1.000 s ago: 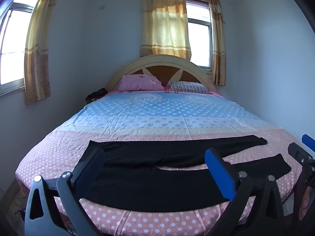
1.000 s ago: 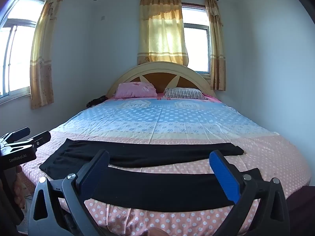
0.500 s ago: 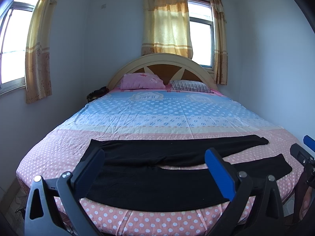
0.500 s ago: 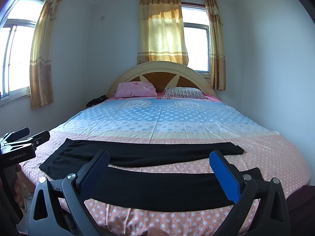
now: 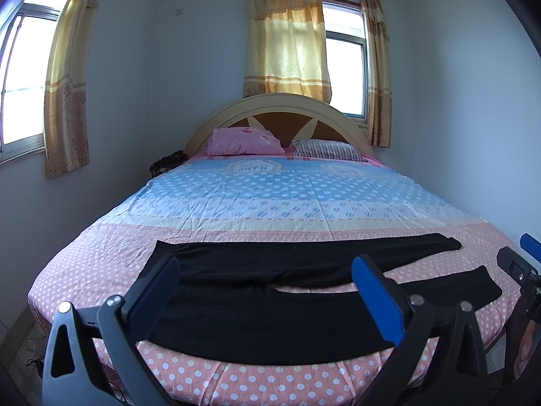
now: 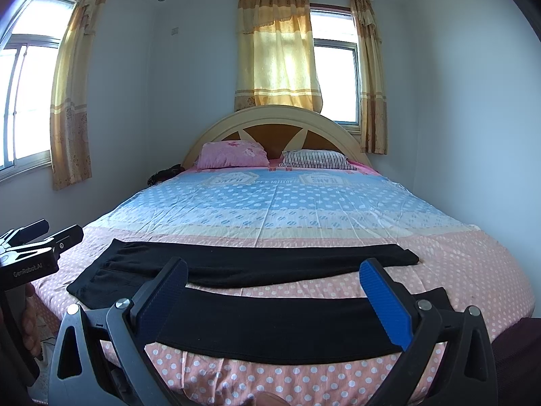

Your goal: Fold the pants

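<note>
Black pants (image 5: 270, 291) lie flat across the foot of the bed, waist at the left, both legs spread apart toward the right; they also show in the right wrist view (image 6: 270, 291). My left gripper (image 5: 267, 291) is open and empty, held in front of the bed's near edge over the waist half. My right gripper (image 6: 275, 294) is open and empty, in front of the near leg. The right gripper's body (image 5: 517, 267) shows at the left wrist view's right edge, and the left gripper's body (image 6: 30, 250) at the right wrist view's left edge.
The bed (image 5: 287, 203) has a blue and pink dotted sheet, a pink pillow (image 5: 243, 140) and a striped pillow (image 5: 328, 150) at the arched headboard. Walls stand close on both sides. A dark bundle (image 5: 167, 164) lies by the bed's far left corner.
Both views have barely shifted; the left wrist view has tilted slightly. The pants and both open grippers stay as they were.
</note>
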`<state>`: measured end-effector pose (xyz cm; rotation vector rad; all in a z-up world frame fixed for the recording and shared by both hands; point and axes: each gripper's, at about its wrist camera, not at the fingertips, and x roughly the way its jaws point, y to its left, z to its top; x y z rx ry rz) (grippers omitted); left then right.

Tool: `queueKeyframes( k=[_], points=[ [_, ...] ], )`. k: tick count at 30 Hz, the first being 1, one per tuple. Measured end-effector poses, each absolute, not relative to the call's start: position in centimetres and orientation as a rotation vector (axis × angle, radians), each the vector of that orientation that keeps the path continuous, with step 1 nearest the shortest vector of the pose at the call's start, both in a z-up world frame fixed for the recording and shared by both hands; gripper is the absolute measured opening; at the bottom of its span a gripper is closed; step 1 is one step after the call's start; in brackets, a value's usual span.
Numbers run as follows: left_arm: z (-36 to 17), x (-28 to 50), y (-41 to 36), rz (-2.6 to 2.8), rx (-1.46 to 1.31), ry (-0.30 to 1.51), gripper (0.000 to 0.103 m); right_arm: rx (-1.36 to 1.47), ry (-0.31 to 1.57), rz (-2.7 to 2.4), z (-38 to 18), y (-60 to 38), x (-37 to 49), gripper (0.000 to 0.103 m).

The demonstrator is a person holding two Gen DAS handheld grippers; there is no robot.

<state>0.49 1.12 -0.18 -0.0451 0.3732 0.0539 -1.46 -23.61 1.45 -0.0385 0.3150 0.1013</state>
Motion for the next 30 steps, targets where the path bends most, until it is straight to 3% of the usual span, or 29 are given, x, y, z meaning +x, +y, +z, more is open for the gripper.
queueKeyframes(
  k=[30],
  points=[
    [-0.23, 0.37, 0.95, 0.054, -0.041, 0.375, 0.103, -0.036, 0.321, 0.090, 1.18, -23.97, -1.08, 0.102]
  ],
)
